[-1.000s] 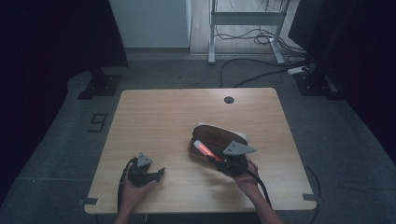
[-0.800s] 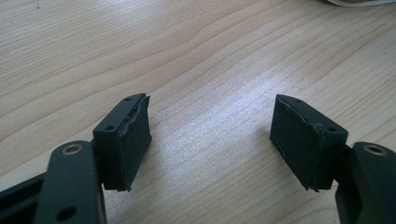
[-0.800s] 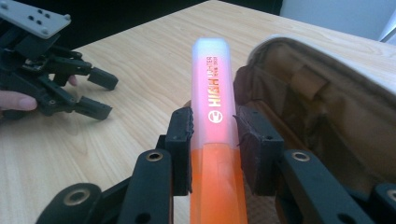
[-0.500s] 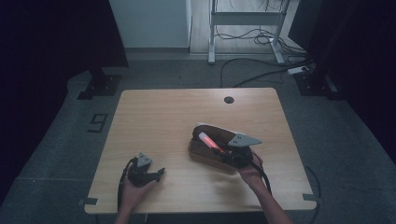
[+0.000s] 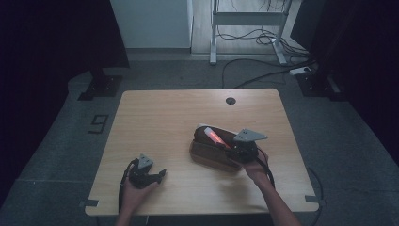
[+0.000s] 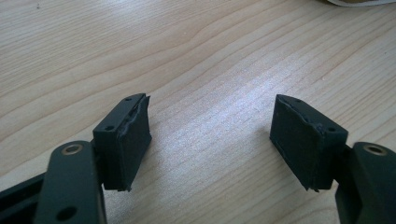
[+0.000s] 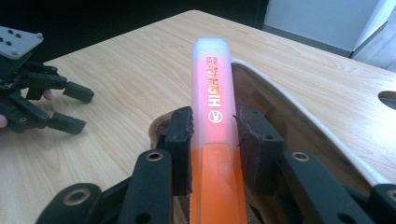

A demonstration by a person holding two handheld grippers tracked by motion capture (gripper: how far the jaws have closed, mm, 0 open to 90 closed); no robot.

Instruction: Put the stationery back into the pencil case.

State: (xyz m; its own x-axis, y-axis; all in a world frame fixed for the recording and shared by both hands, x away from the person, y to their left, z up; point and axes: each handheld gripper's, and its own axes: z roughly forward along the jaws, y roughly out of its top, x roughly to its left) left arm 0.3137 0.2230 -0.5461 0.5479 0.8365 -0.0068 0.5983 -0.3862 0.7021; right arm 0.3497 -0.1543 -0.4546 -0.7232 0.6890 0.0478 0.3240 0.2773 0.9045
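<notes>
Two grippers, one wooden table, one pencil case, one highlighter.

Item 1: right gripper. Clenched on the orange highlighter, pads pressing both flanks of the barrel just where the frosted cap meets the orange body. In the high view the right gripper sits at the right-hand end of the case, a grey three-cornered plate on top, the person's hand behind it, the cable trailing toward the table's near edge.

Item 2: highlighter. Held above the open mouth of the case, lying roughly lengthwise along it, cap end pointing away from the gripper. Printed lettering runs along the translucent cap. Whether its underside touches the case rim cannot be told from these angles; it appears to be slightly clear of it.

Item 3: pencil case. Dark brown, oblong, with a pale edge along its far side; rests on the table right of centre. In the right gripper view its opening lies directly beneath and beside the highlighter.

Item 4: left gripper. Released, jaws spread wide, nothing between them but bare wood grain. In the high view the left gripper rests low near the front left of the table, well apart from the case.

Item 5: round cable hole, near the table's far edge.
</notes>
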